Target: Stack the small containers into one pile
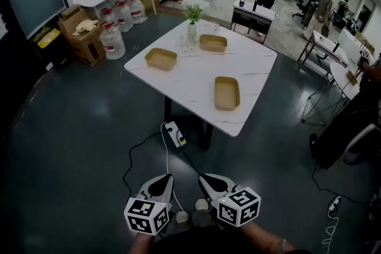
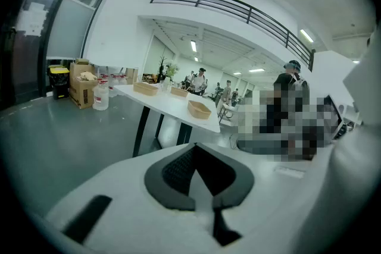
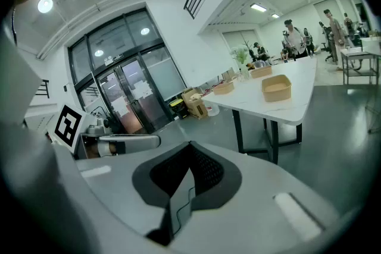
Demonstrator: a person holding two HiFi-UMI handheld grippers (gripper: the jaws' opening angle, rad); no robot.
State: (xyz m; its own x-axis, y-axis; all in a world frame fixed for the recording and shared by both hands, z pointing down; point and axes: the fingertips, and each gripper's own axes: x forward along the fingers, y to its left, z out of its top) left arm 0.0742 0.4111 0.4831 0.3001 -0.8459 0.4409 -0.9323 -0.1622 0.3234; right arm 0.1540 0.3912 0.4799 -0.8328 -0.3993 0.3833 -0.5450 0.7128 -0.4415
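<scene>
Closest to the head camera, the left hand-held gripper (image 1: 162, 180) and right hand-held gripper (image 1: 207, 179) hang side by side over the dark floor (image 1: 71, 146), well short of the white tabletop (image 1: 190, 77). Three small containers (image 1: 227, 93) lie apart on it, unstacked, with a flower vase (image 1: 191, 28) near its far edge; only this view shows the power strip (image 1: 176, 134) on the floor by the table leg. In the left gripper view, that hand-held gripper (image 2: 193, 147) has its jaws together with nothing between them, and the tabletop (image 2: 172, 103) stands far ahead, carrying the containers (image 2: 199, 109); water jugs (image 2: 100, 95) and a cardboard box (image 2: 80, 83) sit to the left. In the right gripper view, the jaws (image 3: 190, 146) are likewise closed and empty; this view alone catches the other gripper's marker cube (image 3: 67, 125) and glass doors (image 3: 128, 92), with the containers (image 3: 277, 87) at upper right.
</scene>
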